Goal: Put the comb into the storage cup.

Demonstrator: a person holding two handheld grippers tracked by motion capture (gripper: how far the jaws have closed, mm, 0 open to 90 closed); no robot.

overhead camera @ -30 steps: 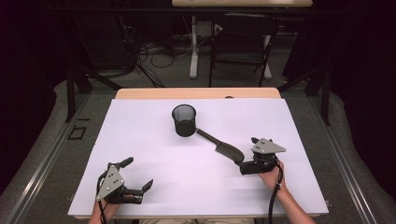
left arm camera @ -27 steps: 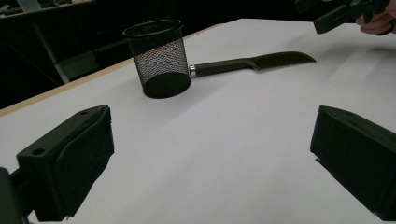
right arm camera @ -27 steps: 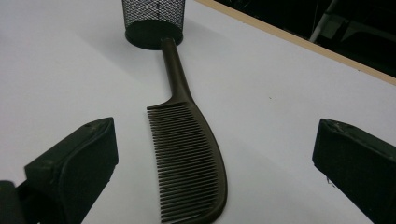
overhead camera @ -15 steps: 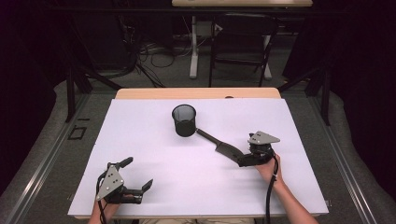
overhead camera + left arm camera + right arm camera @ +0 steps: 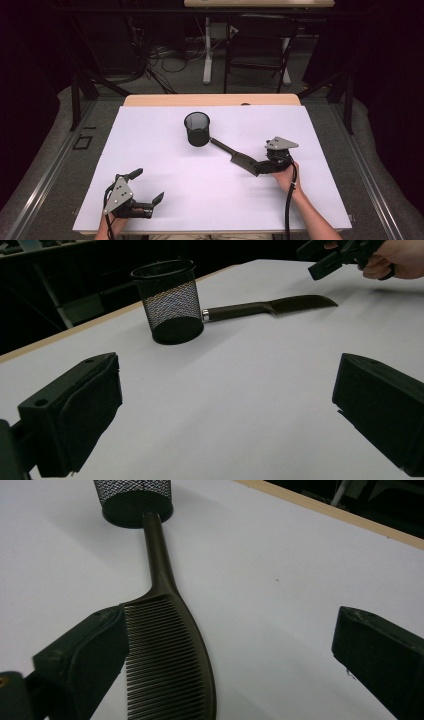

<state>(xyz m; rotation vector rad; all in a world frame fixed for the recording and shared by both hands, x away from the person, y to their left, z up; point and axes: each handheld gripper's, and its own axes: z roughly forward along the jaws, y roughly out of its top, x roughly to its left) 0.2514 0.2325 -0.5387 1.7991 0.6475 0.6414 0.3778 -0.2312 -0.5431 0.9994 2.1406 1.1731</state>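
A dark comb (image 5: pixel 235 157) lies flat on the white table, its handle end touching the base of a black mesh cup (image 5: pixel 197 129) that stands upright. My right gripper (image 5: pixel 257 167) is open at the comb's toothed head. In the right gripper view the comb (image 5: pixel 170 665) lies between the jaws, close against the left one, with the gripper (image 5: pixel 225 650) wide apart over it. My left gripper (image 5: pixel 147 186) stands open near the front left edge with nothing between its fingers. The left gripper view (image 5: pixel 225 405) looks toward the cup (image 5: pixel 170 302) and comb (image 5: pixel 270 307).
The white sheet (image 5: pixel 150 145) covers the table, with a strip of wood (image 5: pixel 210 100) bare along the far edge. Beyond it stand a chair and cables on the floor. The right hand and its gripper (image 5: pixel 345 255) appear at the top right of the left gripper view.
My right gripper has moved a little away from the person and in over the comb's head. The comb, cup and left gripper have not moved.
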